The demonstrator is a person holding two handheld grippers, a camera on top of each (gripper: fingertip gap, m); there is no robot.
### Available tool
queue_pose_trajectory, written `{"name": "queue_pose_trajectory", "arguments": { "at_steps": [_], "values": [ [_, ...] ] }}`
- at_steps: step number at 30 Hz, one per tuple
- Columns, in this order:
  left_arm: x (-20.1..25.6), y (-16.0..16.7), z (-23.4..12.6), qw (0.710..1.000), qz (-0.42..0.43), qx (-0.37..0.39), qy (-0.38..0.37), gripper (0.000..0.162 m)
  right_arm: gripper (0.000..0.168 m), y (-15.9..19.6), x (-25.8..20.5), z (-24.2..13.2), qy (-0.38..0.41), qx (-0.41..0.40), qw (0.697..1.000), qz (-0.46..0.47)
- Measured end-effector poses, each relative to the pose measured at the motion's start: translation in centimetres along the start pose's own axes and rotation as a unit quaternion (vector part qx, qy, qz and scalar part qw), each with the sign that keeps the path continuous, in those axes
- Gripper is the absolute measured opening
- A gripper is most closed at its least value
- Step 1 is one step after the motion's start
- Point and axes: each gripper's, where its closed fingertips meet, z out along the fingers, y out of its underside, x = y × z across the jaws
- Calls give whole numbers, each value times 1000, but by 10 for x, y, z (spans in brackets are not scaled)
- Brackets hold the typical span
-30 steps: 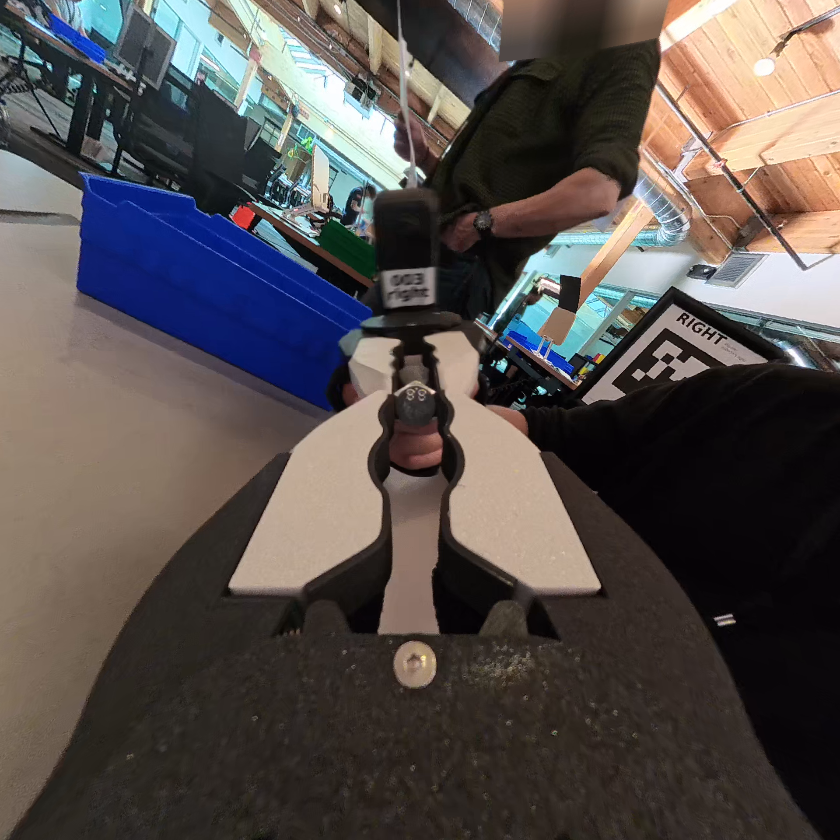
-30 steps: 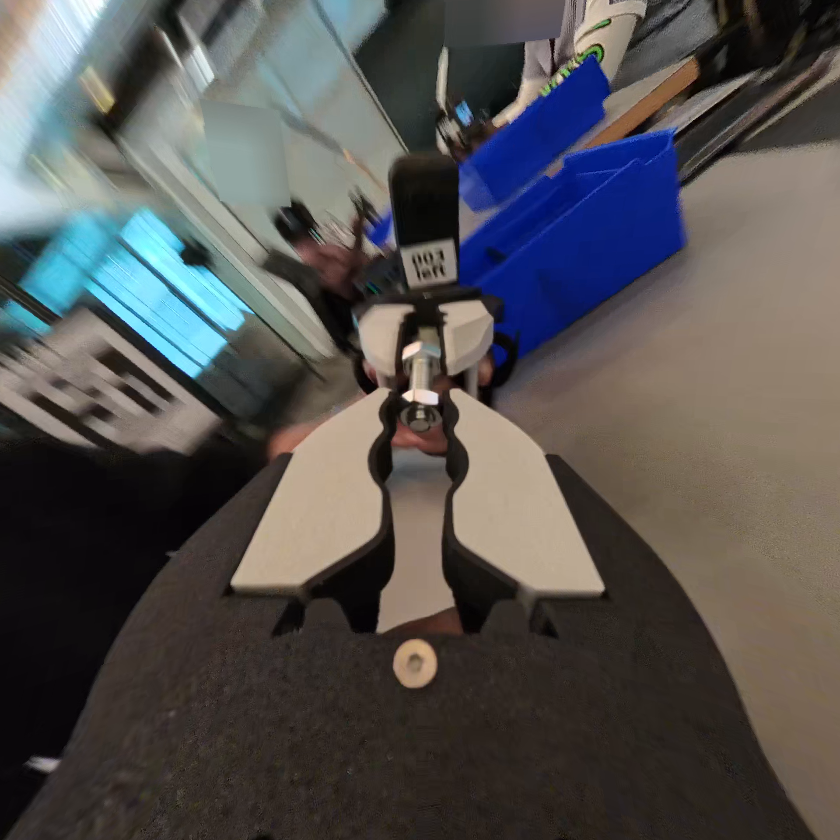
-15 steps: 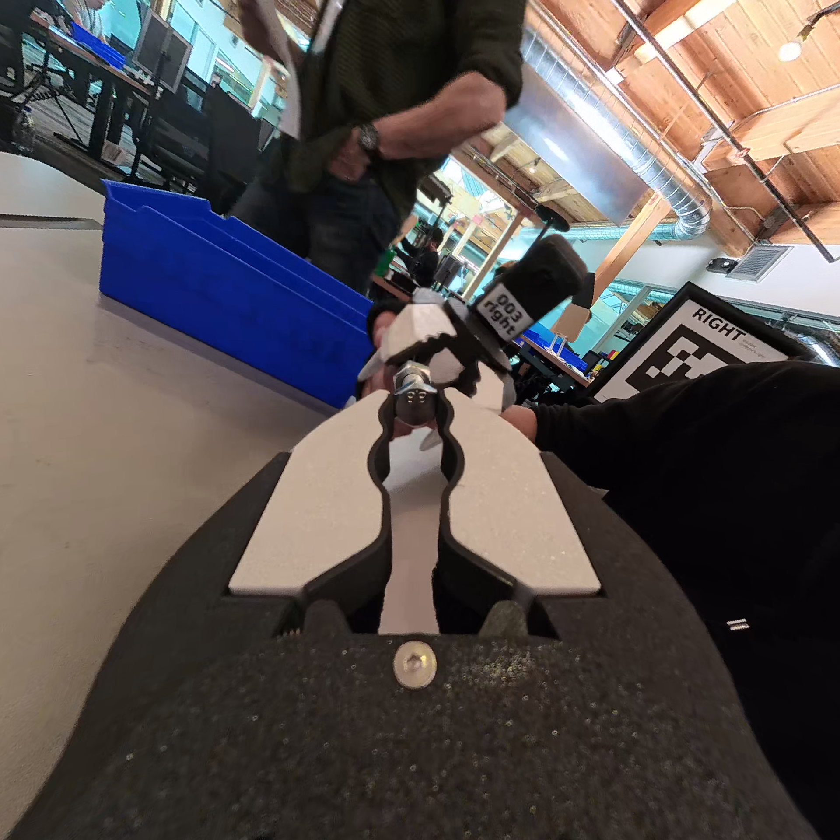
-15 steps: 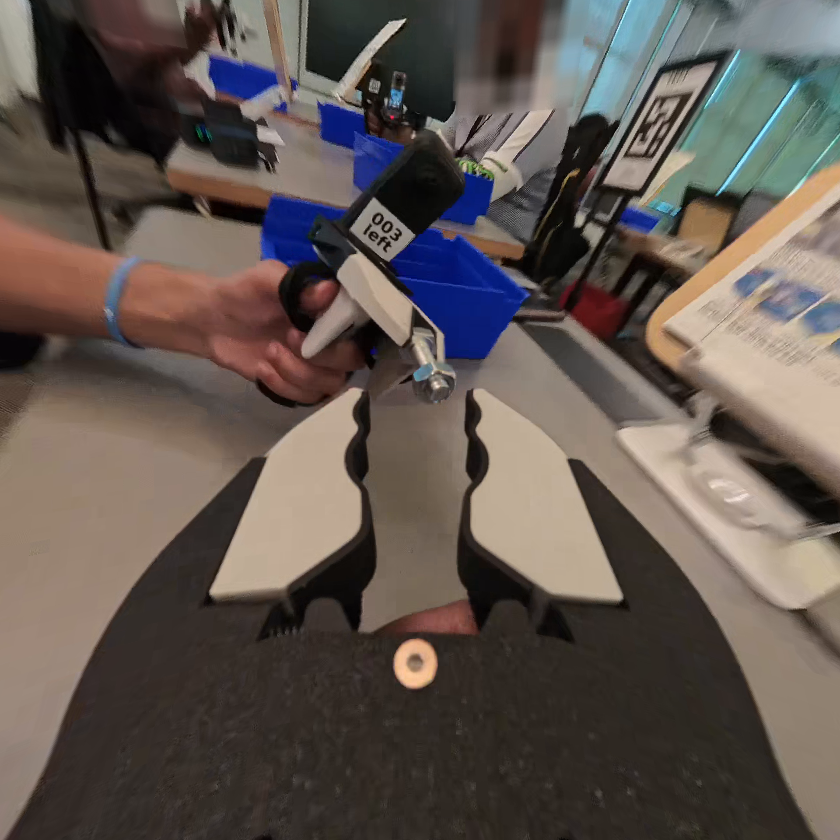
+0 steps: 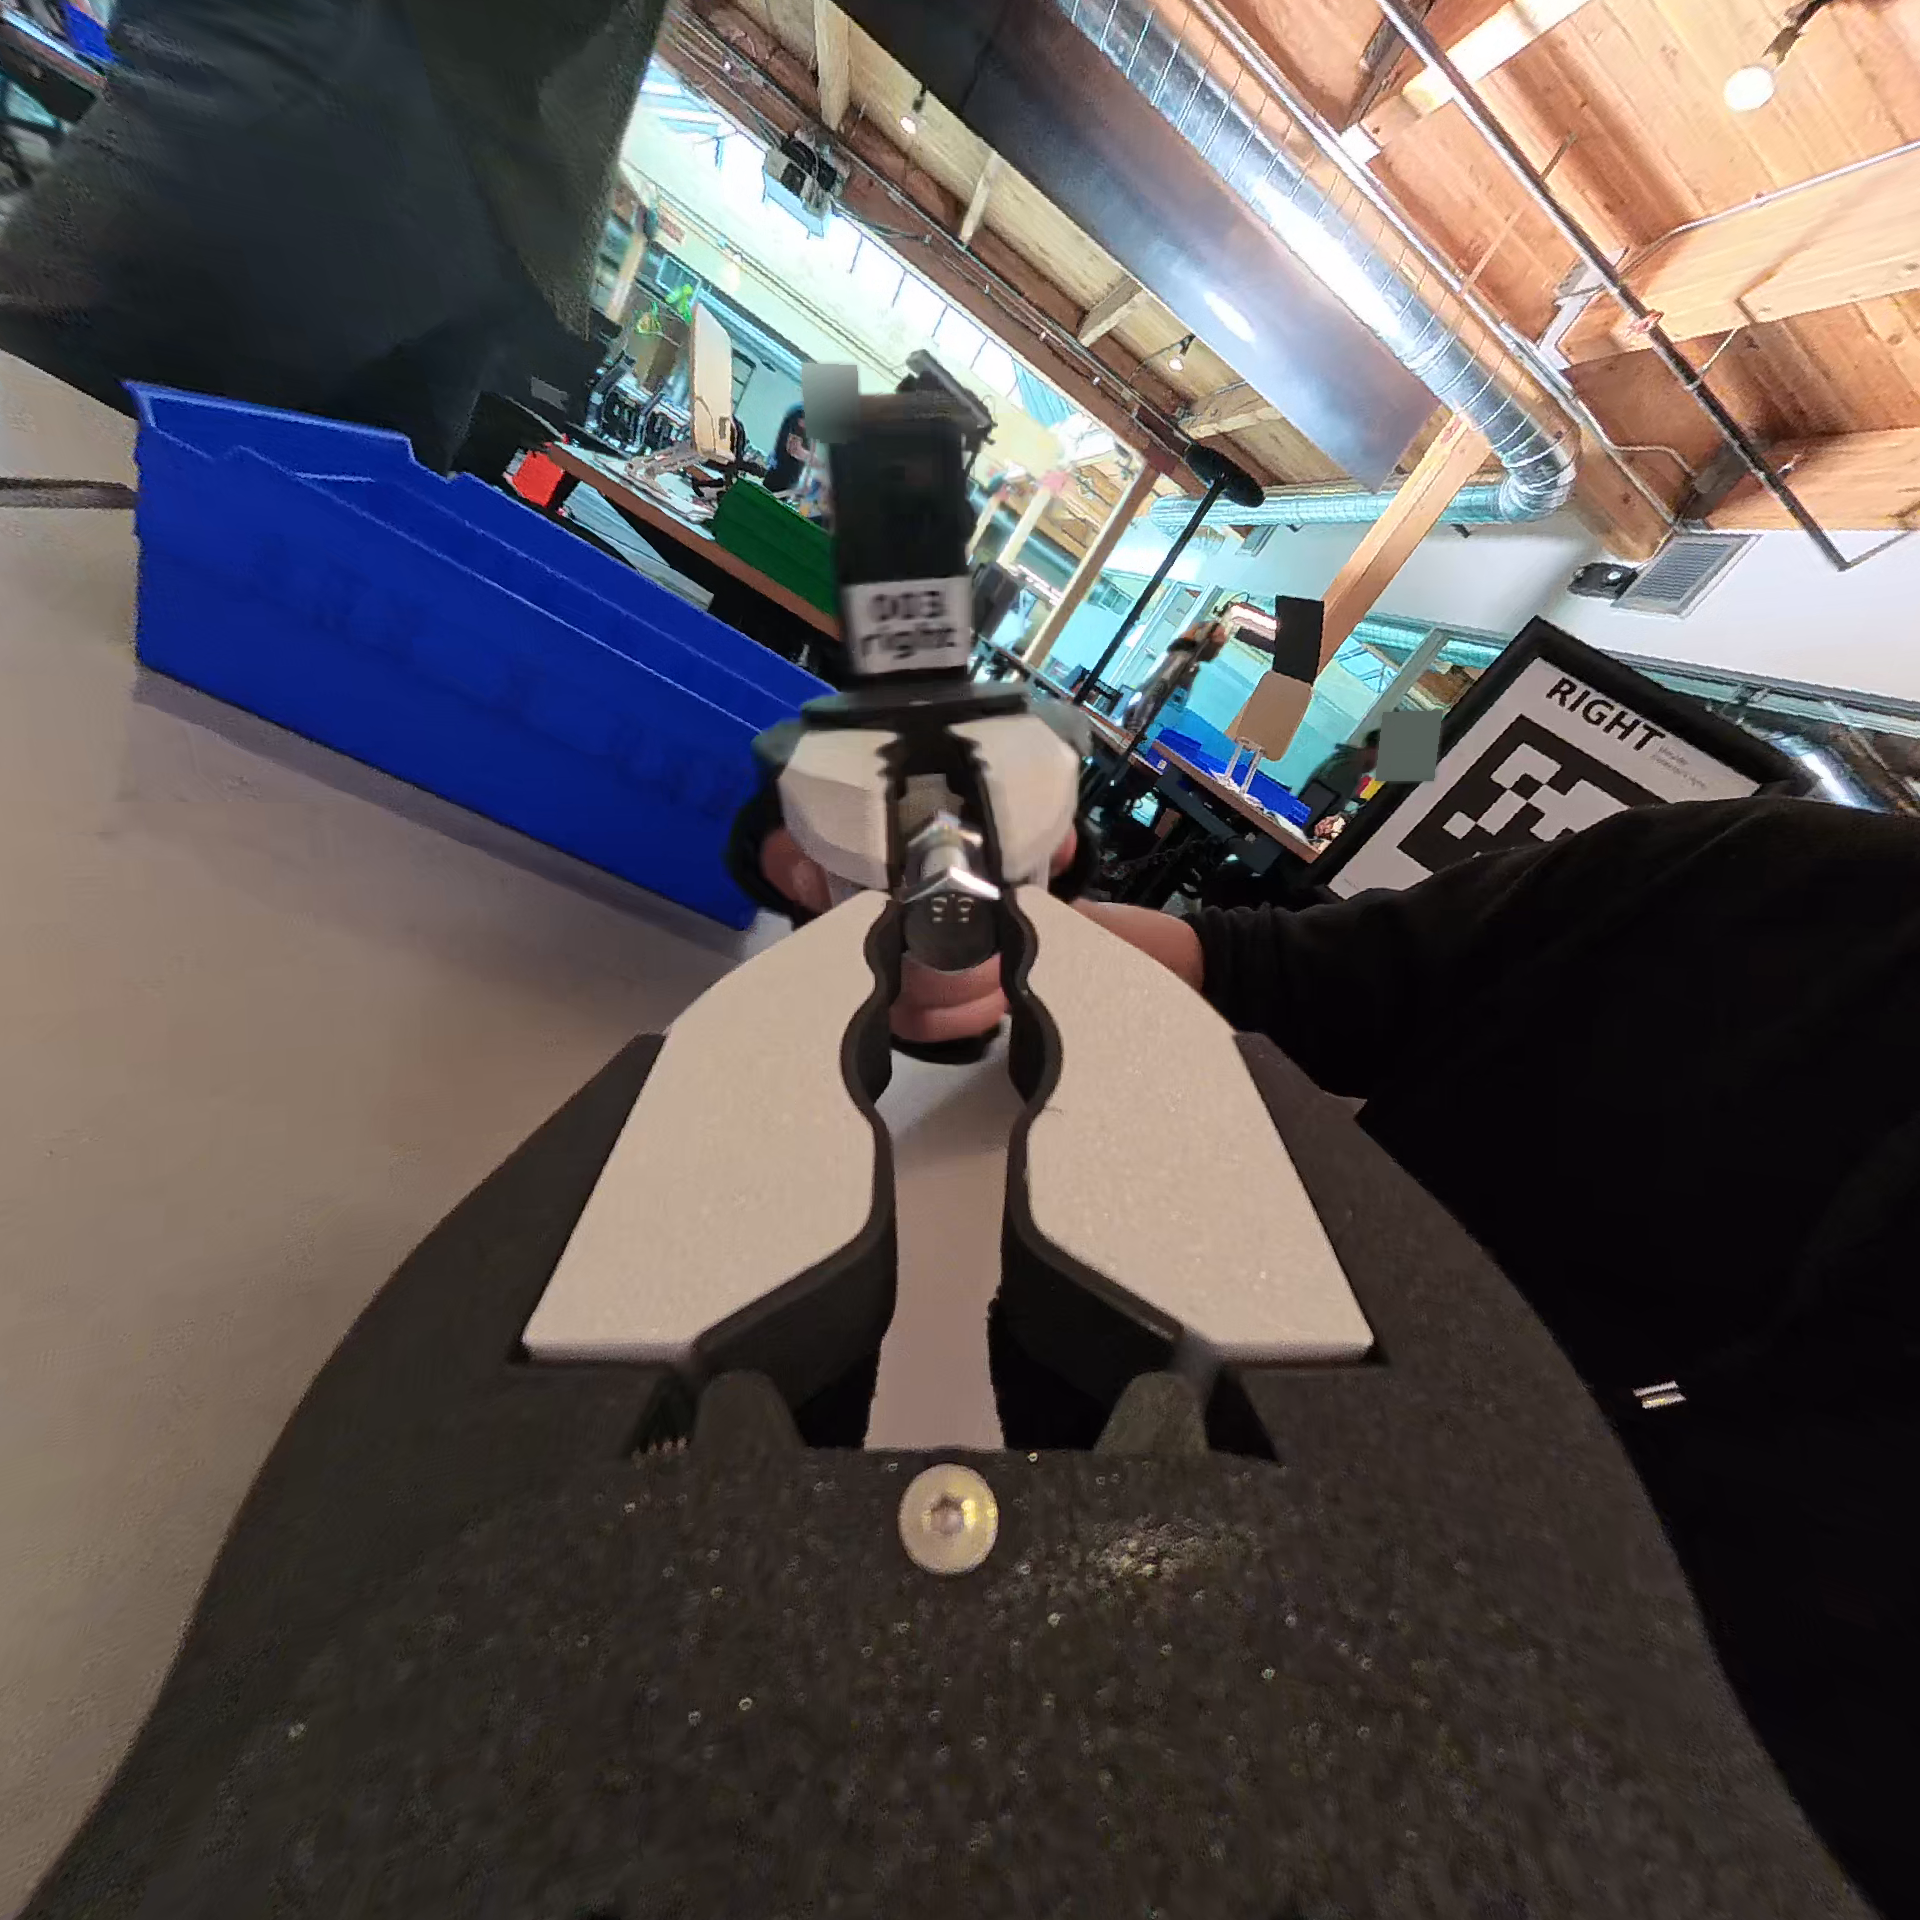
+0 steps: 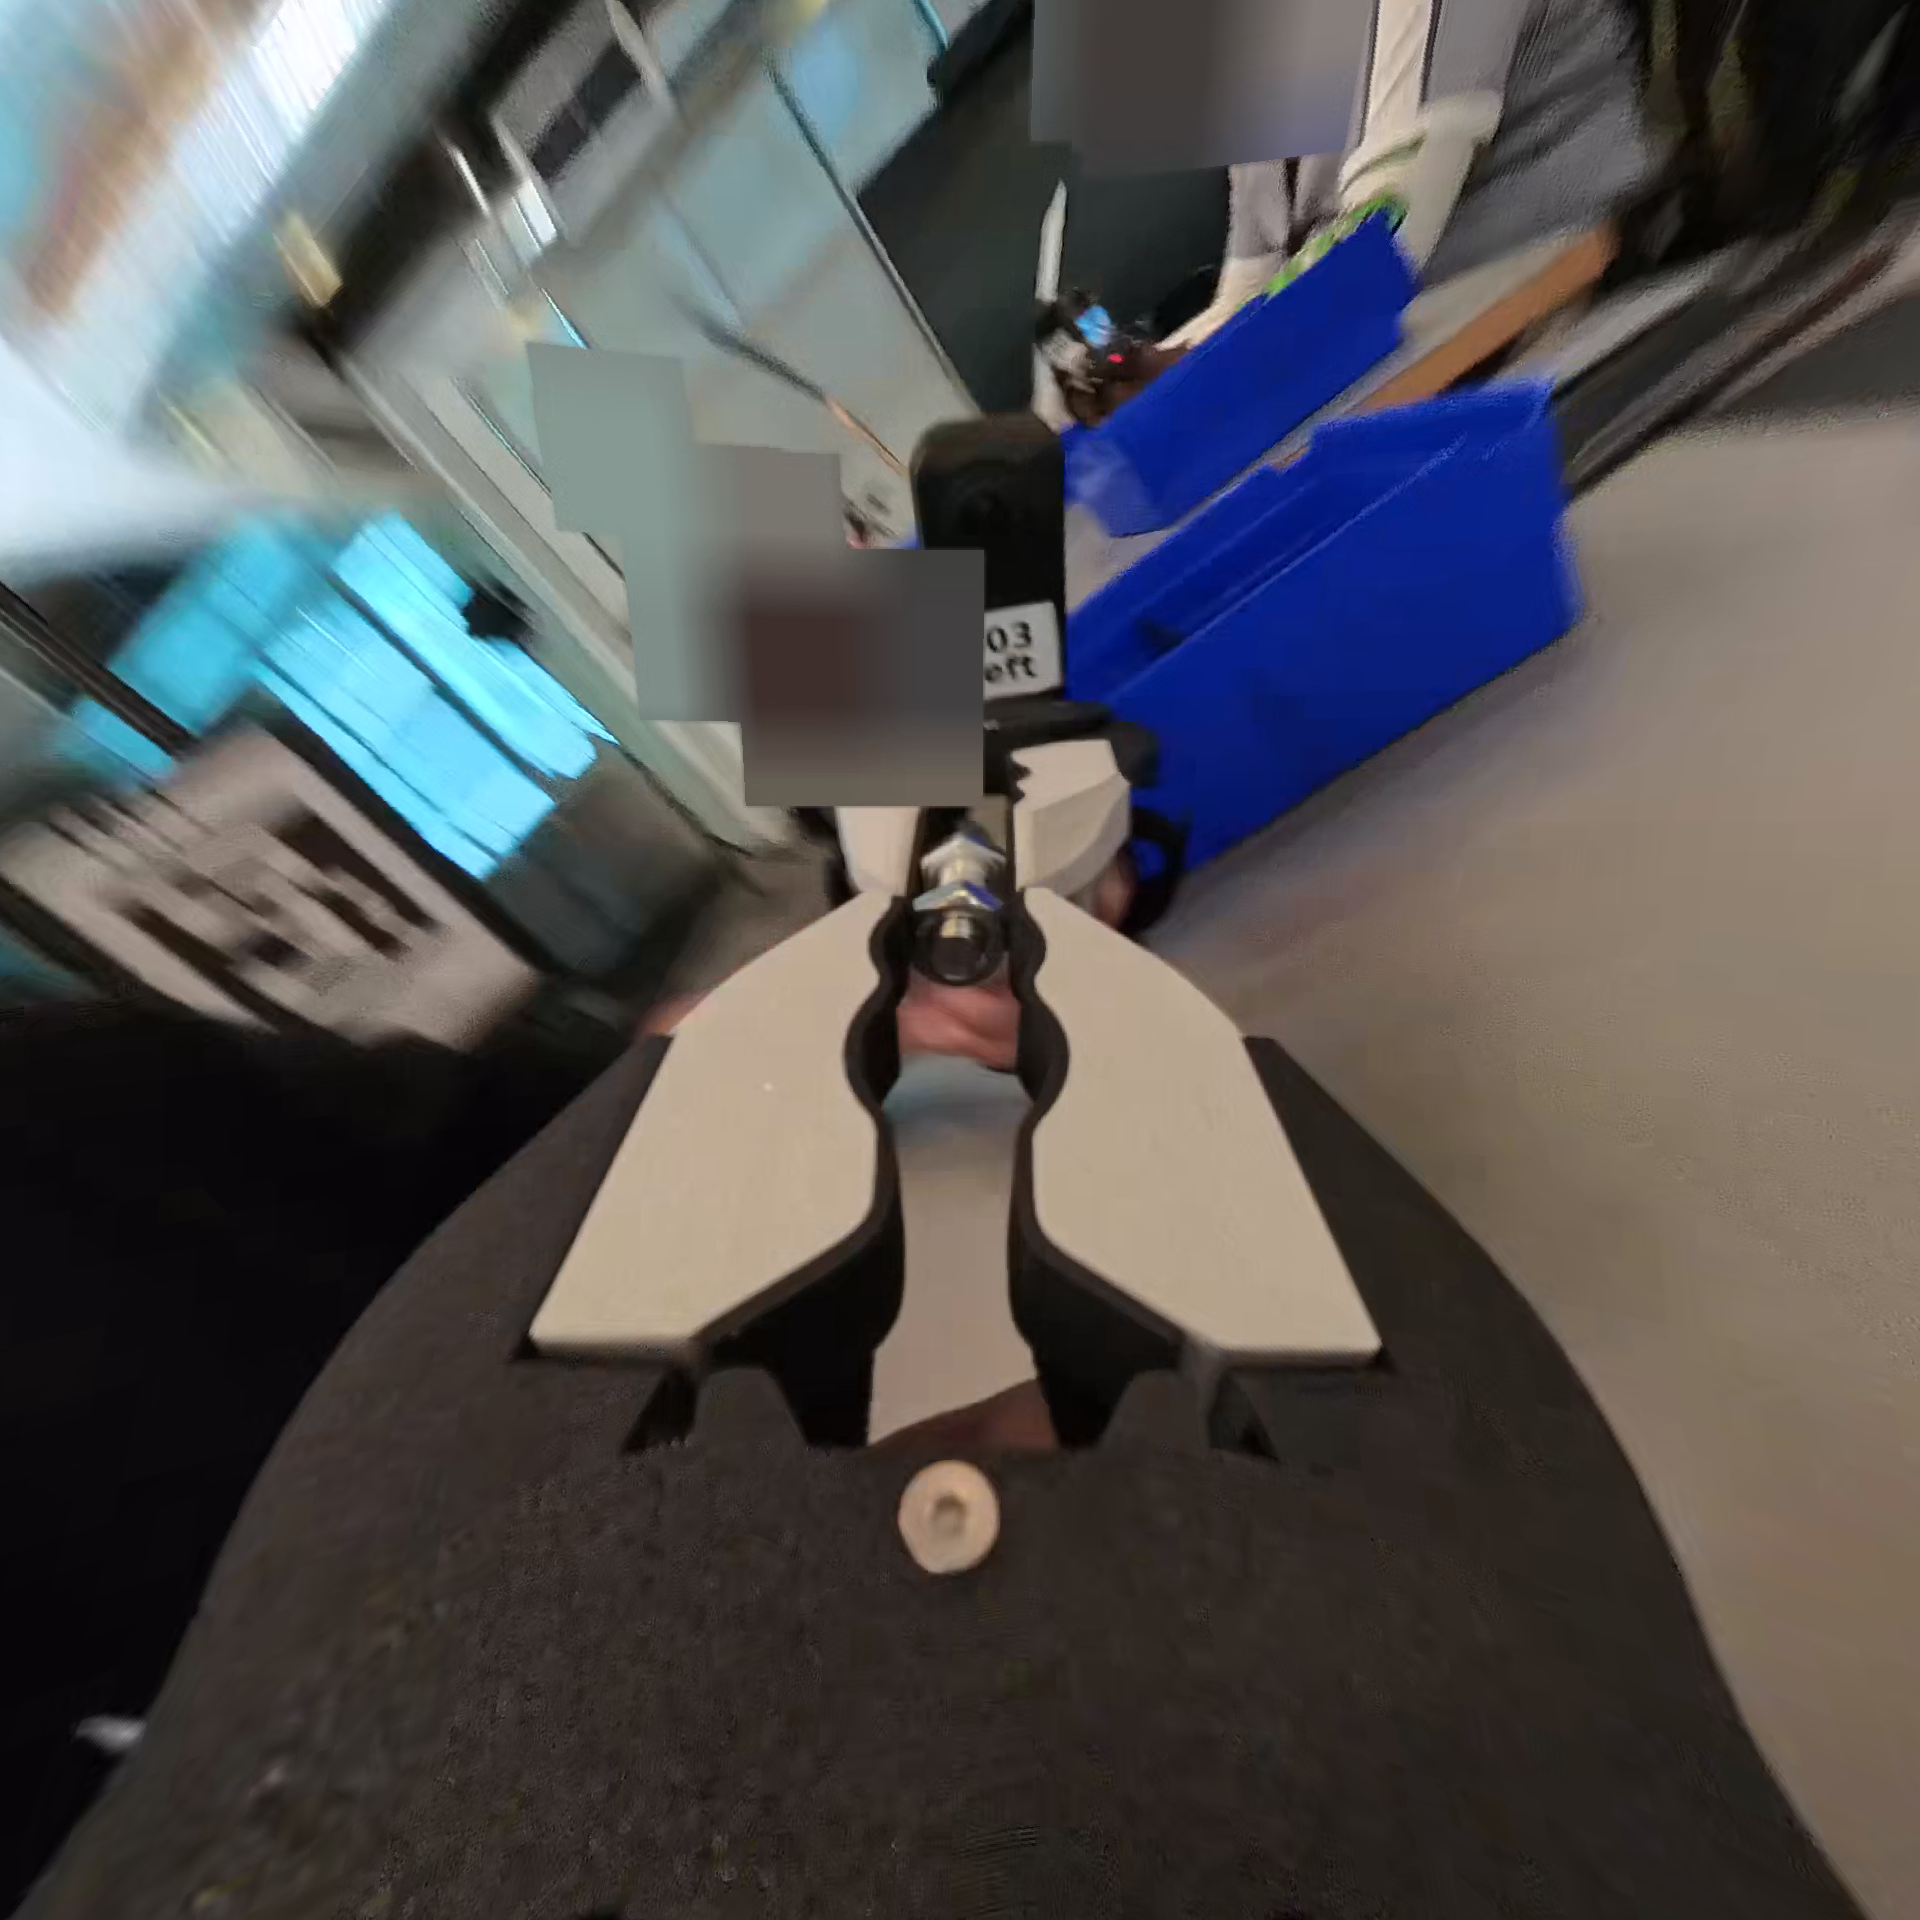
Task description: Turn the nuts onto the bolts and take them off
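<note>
- The left tongs [image 5: 943,925] are clamped on the head of the bolt [image 5: 940,920].
- The right tongs [image 6: 954,940] face them, tips nearly meeting, closed around the nut [image 6: 956,914] on the bolt's far end.
- Both are held above the grey table [image 5: 208,987]; a blue bin [image 5: 416,634] sits at its far edge.

Left claw [image 6: 961,831] half behind mosaic

Shows a printed white label [image 5: 902,629] at upper centre, a lettered marker board [image 5: 1558,790] at right, stamped characters on the bolt head [image 5: 943,920]. Repeats as a half-masked label [image 6: 1023,649] in the right wrist view.
</note>
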Motion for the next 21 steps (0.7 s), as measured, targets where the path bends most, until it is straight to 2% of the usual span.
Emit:
{"name": "queue_pose_trajectory", "arguments": {
  "at_steps": [2, 3, 5, 6, 8, 10, 12, 14, 16, 17, 20, 21],
  "values": [
    [-1, 0, -1, 1000, 7, 0, -9, 17, 18, -8, -1, 1, -79, 36, 977, 194],
    [-1, -2, -2, 1000, 6, 4, -11, 17, 18, -9, 0, 2, -102, 46, 964, 240],
    [-3, -2, -5, 1000, 6, -1, -14, 17, 18, -6, 2, 4, -92, 50, 969, 224],
    [-4, -1, -6, 1000, 5, 0, -14, 17, 19, -4, 2, 5, -74, 43, 979, 183],
    [-5, -2, -7, 1000, 2, 3, -13, 17, 37, -2, 0, 5, -38, 27, 995, 83],
    [-4, -2, -6, 1000, 2, 1, -12, 17, 45, 5, 6, 3, 28, -12, 998, -54],
    [-3, -1, -5, 1000, 2, -2, -9, 17, 45, 11, 17, -3, 114, -61, 965, -230],
    [-3, 1, -4, 1000, -1, -8, -6, 17, 43, 13, 19, -8, 169, -91, 903, -385],
    [-2, 4, -3, 1000, -5, -12, -1, 17, 37, 14, 17, -10, 194, -104, 846, -485],
    [-3, 5, -2, 1000, -6, -16, -1, 17, 36, 15, 15, -10, 197, -109, 830, -510],
    [-3, 10, 1, 1000, -12, -25, 4, 17, 33, 15, 10, -9, 187, -99, 832, -513],
    [-3, 12, 2, 999, -12, -30, 4, 17, 25, 14, 10, -10, 184, -93, 835, -510]
  ]
}}
